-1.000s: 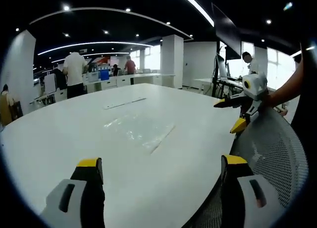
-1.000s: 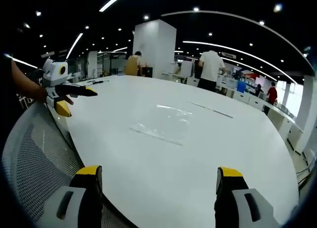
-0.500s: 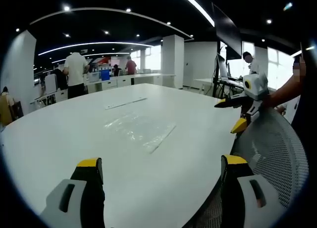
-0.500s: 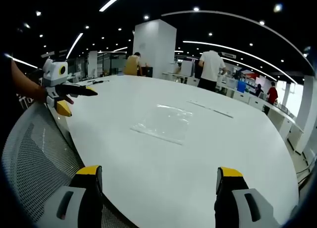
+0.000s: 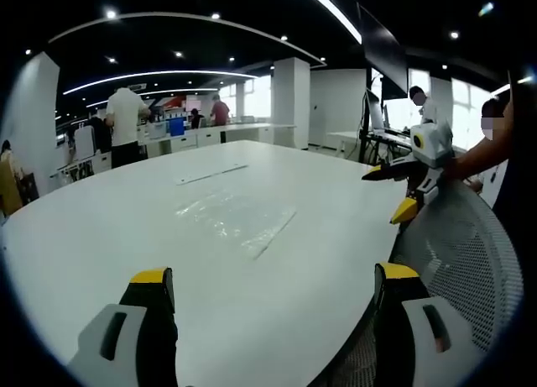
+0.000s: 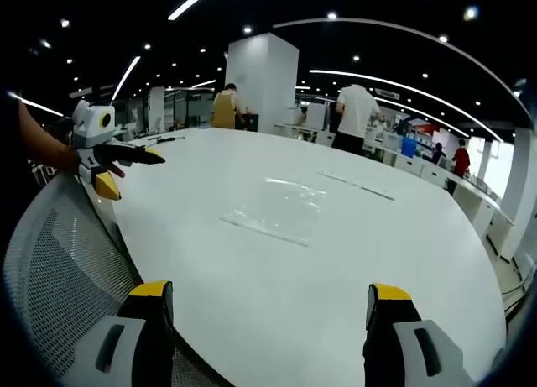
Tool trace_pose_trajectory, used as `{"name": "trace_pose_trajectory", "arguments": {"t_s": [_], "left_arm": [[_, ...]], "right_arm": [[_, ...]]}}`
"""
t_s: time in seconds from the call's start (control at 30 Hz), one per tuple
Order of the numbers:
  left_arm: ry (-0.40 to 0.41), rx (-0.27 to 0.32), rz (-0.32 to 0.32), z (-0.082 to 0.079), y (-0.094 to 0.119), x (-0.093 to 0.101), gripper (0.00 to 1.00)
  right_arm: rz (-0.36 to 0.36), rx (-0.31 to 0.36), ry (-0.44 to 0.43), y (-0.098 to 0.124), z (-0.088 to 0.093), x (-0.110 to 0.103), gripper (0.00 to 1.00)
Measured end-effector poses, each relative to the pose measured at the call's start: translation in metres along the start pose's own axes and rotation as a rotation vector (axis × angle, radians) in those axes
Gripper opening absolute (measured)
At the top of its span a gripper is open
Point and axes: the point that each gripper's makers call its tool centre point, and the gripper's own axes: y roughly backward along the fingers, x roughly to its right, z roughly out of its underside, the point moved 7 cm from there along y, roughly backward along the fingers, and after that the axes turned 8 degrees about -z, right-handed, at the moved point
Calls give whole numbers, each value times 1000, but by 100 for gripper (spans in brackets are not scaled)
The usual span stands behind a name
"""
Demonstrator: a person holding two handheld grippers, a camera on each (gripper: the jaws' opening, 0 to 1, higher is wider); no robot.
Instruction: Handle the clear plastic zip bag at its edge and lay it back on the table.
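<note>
A clear plastic zip bag [image 5: 235, 216] lies flat on the white table [image 5: 101, 227], its zip edge toward the right in the left gripper view. The same bag [image 6: 279, 208] sits mid-table in the right gripper view. My left gripper [image 5: 268, 299] is open at the table's near edge, well short of the bag, and appears as the left gripper [image 6: 107, 167] at the left of the right gripper view. My right gripper [image 6: 267, 307] is open too, apart from the bag, and comes in as the right gripper [image 5: 401, 190] from the right, over a mesh chair back.
A grey mesh chair back [image 5: 461, 261] stands at the table's near edge; the chair back [image 6: 59, 269] is also at the lower left. A thin strip [image 5: 211, 175] lies beyond the bag. People stand at far desks [image 5: 126, 122]. A white pillar [image 6: 262, 81] rises behind the table.
</note>
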Motion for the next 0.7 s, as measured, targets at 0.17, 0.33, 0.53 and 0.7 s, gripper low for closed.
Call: {"name": "trace_pose_trajectory", "arguments": {"t_s": [0.17,0.33,0.53,0.7], "left_arm": [[-1,-2,0,0,0,0,99],[-3,-6,1,0,0,1,99],[-6,-11,2,1,-1,1,99],[-7,-12,3,2,-1,0,99]], "right_arm": [[-1,1,0,0,1,1,96],[0,2,0,0,1,1,96],[1,1,0,0,1,1,96],[0,1,0,0,0,0,96]]}}
